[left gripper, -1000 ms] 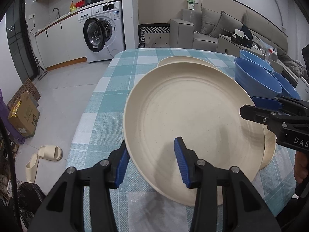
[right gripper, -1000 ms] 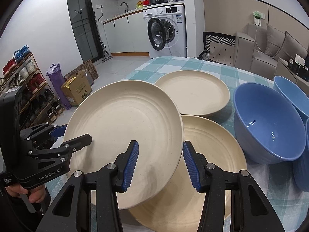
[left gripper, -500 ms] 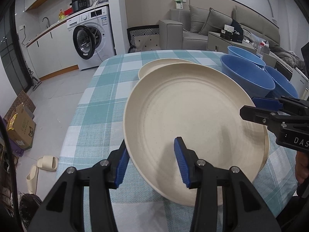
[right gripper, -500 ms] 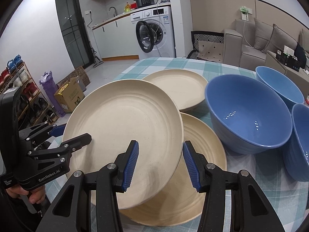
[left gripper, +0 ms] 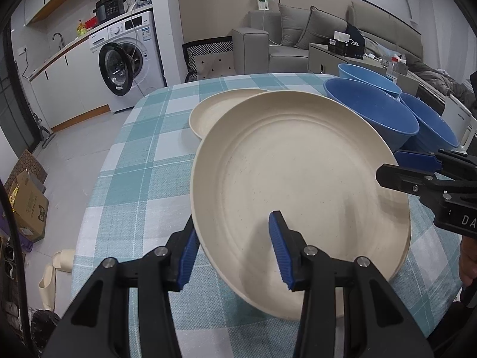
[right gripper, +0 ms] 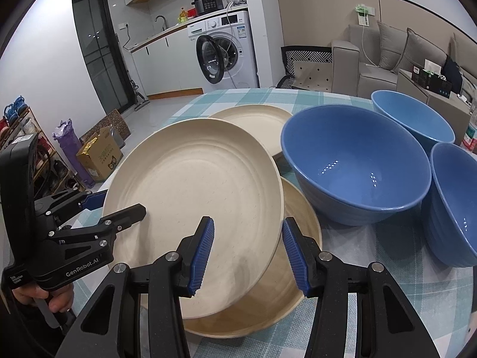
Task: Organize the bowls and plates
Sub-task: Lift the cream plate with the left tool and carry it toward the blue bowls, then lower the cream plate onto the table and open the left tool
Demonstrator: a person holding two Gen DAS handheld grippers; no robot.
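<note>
Holding one cream plate (left gripper: 298,185) between both tools, you have the left gripper (left gripper: 234,250) pinching its near-left rim, one blue pad under the edge and one on the inner face. Your right gripper (right gripper: 247,250) clamps the opposite rim the same way, jaws narrowed onto the edge of the plate.

Take the big blue bowl (right gripper: 354,167) as your landmark. The held plate hangs tilted just left of it, lifted clear of the checked surface (left gripper: 143,161).

Only the right wrist view shows a second cream plate (right gripper: 280,298) lying flat directly beneath the held one, in front of the bowl; from the left wrist it is almost wholly covered. A third cream plate (right gripper: 262,125) lies behind the held one, left of the bowl, and both views catch it.

Two more blue bowls sit by the landmark: one behind it (right gripper: 414,116) and one to its right (right gripper: 453,205).

The right wrist view also shows your left hand (right gripper: 41,298) gripping the handle of the left tool, plus a shoe rack (right gripper: 21,137) and a cardboard box (right gripper: 98,155) on the floor. The left wrist view alone shows pale slippers (left gripper: 56,268) on the floor beside the surface. A washing machine (left gripper: 125,59) with its door open stands far behind the bowl.
</note>
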